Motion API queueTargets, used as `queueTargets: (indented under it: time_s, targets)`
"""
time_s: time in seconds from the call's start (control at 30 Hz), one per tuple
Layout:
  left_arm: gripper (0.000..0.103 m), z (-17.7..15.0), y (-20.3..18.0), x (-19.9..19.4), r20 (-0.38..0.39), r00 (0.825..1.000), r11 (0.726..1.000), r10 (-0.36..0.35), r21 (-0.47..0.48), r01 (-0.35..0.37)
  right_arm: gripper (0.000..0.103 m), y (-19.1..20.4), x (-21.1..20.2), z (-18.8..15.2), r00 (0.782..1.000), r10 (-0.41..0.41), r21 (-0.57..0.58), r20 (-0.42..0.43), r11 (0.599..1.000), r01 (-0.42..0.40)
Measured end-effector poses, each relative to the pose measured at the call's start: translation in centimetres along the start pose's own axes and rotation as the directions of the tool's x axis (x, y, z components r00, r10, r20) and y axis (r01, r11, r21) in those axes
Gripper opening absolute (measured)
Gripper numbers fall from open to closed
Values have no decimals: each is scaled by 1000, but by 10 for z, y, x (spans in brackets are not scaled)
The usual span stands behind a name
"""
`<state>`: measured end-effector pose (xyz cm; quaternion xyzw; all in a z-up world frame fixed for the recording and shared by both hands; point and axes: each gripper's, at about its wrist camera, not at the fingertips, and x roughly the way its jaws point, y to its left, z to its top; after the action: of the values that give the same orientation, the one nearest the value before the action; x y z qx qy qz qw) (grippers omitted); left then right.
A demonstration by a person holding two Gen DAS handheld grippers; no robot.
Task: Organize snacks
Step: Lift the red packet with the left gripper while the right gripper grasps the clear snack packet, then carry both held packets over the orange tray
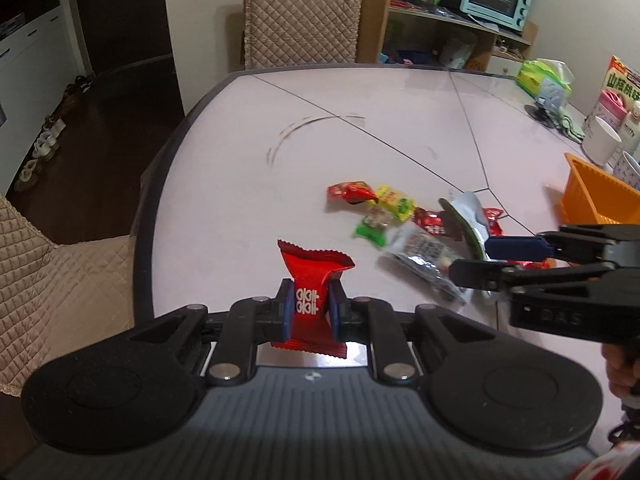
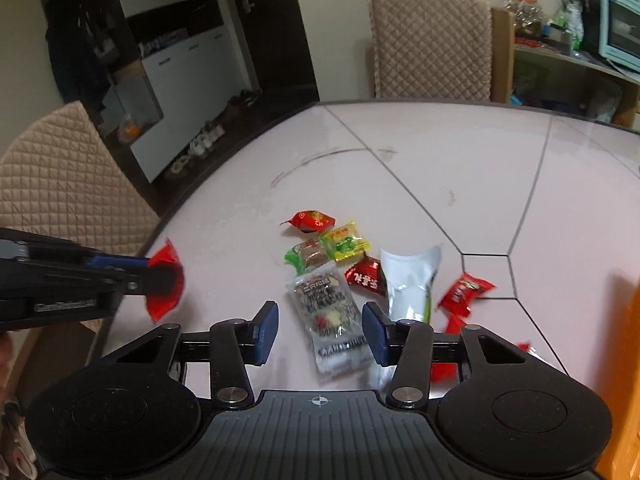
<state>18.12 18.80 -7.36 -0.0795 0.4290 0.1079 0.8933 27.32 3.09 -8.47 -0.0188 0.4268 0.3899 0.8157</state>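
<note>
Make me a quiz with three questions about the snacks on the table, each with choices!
1. Where is the orange basket?
A. On the chair
B. On the table's right side, beyond the snack pile
C. On the floor

2. What colour is the packet in the left gripper?
A. Red
B. Blue
C. White

3. How does the right gripper stand?
A. Clamped on a green sweet
B. Jaws apart over the clear packet, not pressing it
C. Out of sight

Answers:
1 B: in the left wrist view the basket sits on the table at the right edge.
2 A: the red packet is pinched between the blue pads.
3 B: the clear packet lies between the pads with space on both sides.
</note>
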Motion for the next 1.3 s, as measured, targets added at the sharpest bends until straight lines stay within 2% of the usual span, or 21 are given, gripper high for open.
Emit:
queueTargets:
  time_s: [0.27, 0.5, 0.67, 0.87, 1.1, 1.3]
  targets:
    - [16, 3, 12, 9, -12, 1000, 1000, -8, -14, 7, 48, 4, 42, 8, 997, -45, -103, -58, 994, 39]
    - [16, 4, 11, 15, -21, 1000, 1000, -24, -5, 23, 48, 8, 63, 6, 993, -80, -164, -87, 984, 65]
    - [16, 4, 10, 13, -21, 999, 1000, -29, 1, 29, 41, 12, 64, 2, 992, -102, -193, -79, 978, 85]
    - [16, 7, 6, 7, -14, 999, 999, -30, 9, 31, 40, 15, 39, 0, 998, -59, -134, -33, 990, 54]
    - [16, 7, -12, -7, 8, 999, 999, -41, 35, 40, 40, 13, -16, -4, 999, -12, -26, 40, 1000, 13]
    - [16, 3, -44, -24, 20, 997, 996, -71, 64, 70, 40, 1, -66, -20, 997, -21, 59, 75, 998, 17]
